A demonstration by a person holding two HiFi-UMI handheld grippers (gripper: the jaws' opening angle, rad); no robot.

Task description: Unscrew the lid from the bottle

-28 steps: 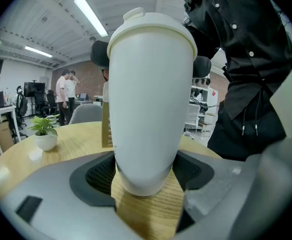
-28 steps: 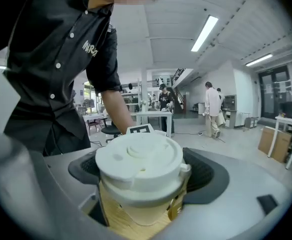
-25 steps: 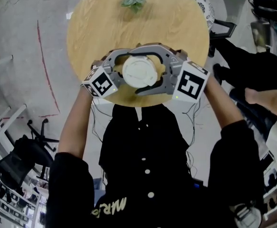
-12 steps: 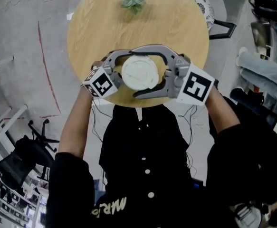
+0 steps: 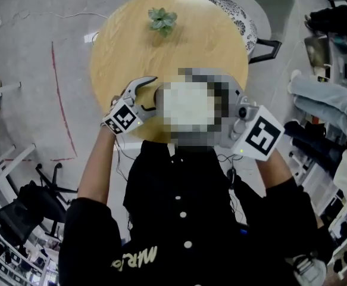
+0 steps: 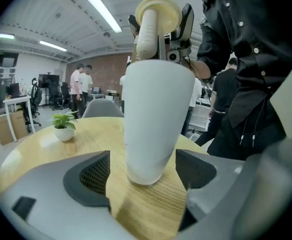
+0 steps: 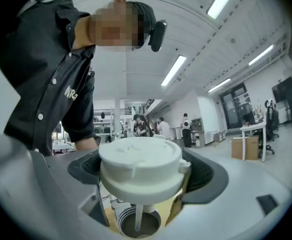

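Right tool (image 7: pixel 141 176) clamped on lid (image 7: pixel 139 170). Lid is off, straight above mouth of upright bottle (image 6: pixel 156 109), straw (image 7: pixel 137 215) hanging inside. Left tool (image 6: pixel 143 173) opening, bottle base between pads, not pressed, standing on desk (image 6: pixel 151 211).

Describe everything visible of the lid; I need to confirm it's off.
The lid is off: a cream-white, plastic-looking round cap with a stepped rim, a side tab and a thin straw underneath. The right claw clamps its sides, holding it above the bottle, with the straw hanging over the open mouth.
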